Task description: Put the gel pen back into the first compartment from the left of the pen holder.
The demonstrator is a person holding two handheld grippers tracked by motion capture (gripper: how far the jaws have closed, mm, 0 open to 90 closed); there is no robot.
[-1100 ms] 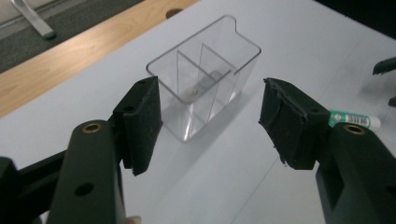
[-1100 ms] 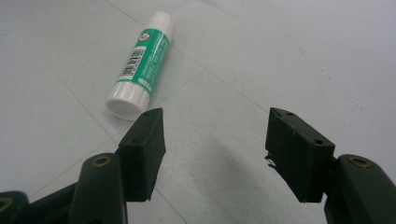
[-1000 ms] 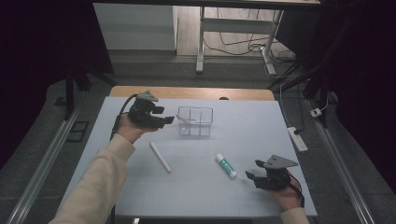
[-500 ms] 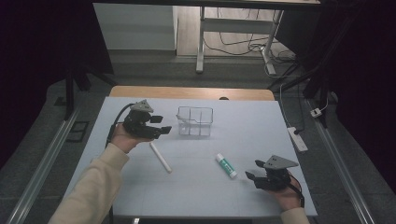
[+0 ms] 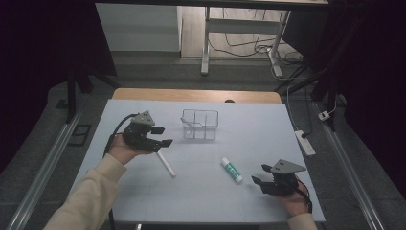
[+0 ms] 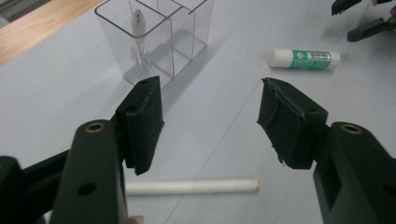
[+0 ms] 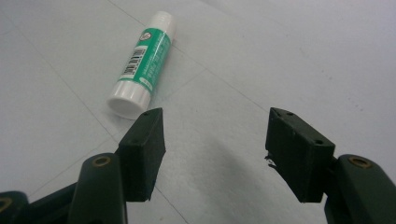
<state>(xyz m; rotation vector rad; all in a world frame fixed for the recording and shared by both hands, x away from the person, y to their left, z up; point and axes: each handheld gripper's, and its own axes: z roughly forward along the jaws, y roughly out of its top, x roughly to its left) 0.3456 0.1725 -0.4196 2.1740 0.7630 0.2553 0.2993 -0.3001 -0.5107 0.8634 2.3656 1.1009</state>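
Pale grey tabletop (image 5: pixel 201 191) carries everything, with the clear plastic organizer (image 5: pixel 199 124) as landmark. Left gripper (image 6: pixel 210 121) has its 2 jaws spread wide and empty, poised over the white stick (image 6: pixel 191 186), which lies flat on the table on the near-left side of the organizer, just below the jaws. Right gripper (image 7: pixel 212 149) is likewise spread and holding nothing, resting near the glue stick (image 7: pixel 142 65), which lies near-right of the organizer.

White stick looks thin, light and rigid, probably chalk or a paper-wrapped rod, so it may be brittle and will likely roll. Best hold is probably across its middle, jaws square to its length, closed gently. One organizer compartment holds a small upright item (image 6: pixel 137 23).
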